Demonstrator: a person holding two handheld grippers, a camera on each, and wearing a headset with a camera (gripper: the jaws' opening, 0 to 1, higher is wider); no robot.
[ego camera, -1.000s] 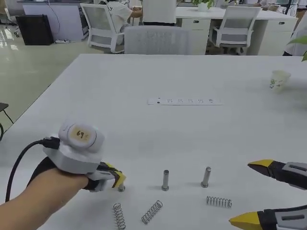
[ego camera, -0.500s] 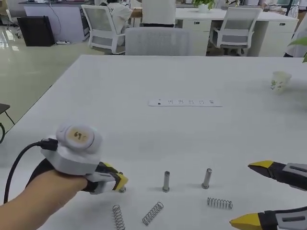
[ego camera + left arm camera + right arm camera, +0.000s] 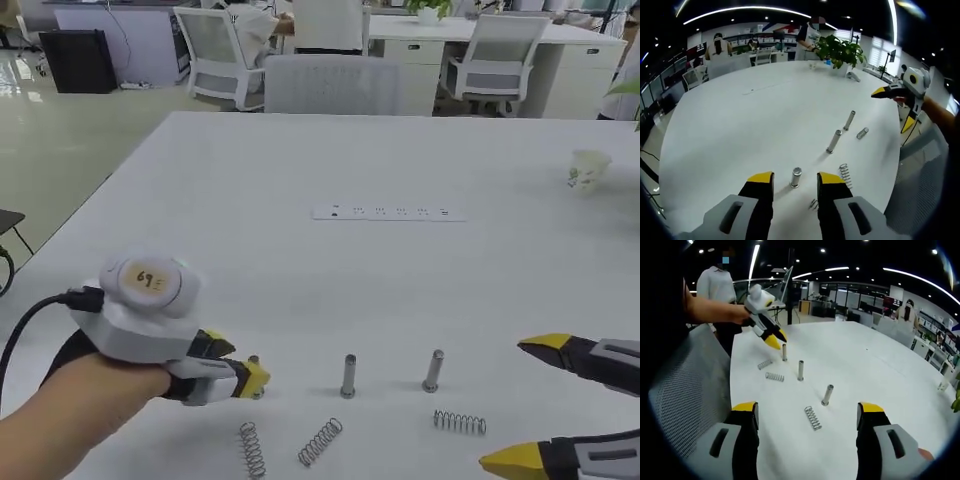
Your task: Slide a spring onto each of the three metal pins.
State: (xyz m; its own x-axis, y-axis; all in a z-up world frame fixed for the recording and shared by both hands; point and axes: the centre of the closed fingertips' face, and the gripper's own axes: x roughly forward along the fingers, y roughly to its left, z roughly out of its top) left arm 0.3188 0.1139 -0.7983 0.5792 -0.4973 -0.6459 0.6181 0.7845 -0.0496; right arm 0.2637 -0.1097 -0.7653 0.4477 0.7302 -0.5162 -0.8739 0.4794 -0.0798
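Head view: left tongs [image 3: 252, 378] low over the table [image 3: 300, 170], yellow tips right at the left pin [image 3: 254, 361]. Vs 1 s ago, the hand + tongs body sit a bit further left, and the pin's top now peeks above the tips. Mid pin [image 3: 348, 375] and right pin [image 3: 434, 370] stand upright, well apart. Left spring [image 3: 251, 448], mid spring [image 3: 320, 442] and right spring [image 3: 460, 422] lie flat on the near side of the pins, same spots as before. Right tongs [image 3: 510, 404] at lower right, jaws wide apart, placed as 1 s ago. Power strip [image 3: 388, 213] further back; paper cup [image 3: 588, 168] far right.

Left gripper view: left tongs [image 3: 796, 178] stand apart w/ the left pin [image 3: 796, 176] upright in the gap at the tips, daylight either side, not clamped. Left spring [image 3: 813, 203] partly hidden btwn the jaws. Mid spring [image 3: 844, 174] lies just right of them. Mid pin [image 3: 834, 141] and right pin [image 3: 849, 120] line up beyond, right spring [image 3: 862, 133] beside the last. Right tongs [image 3: 892, 109] at far right, apart.

Right gripper view: right tongs [image 3: 807, 408] wide apart above the table. Right spring [image 3: 813, 418] lies ahead btwn the jaws, right pin [image 3: 827, 394] just past it. Then mid pin [image 3: 800, 370] and left pin [image 3: 784, 352], w/ the left tongs [image 3: 774, 341] tip-down at the last.
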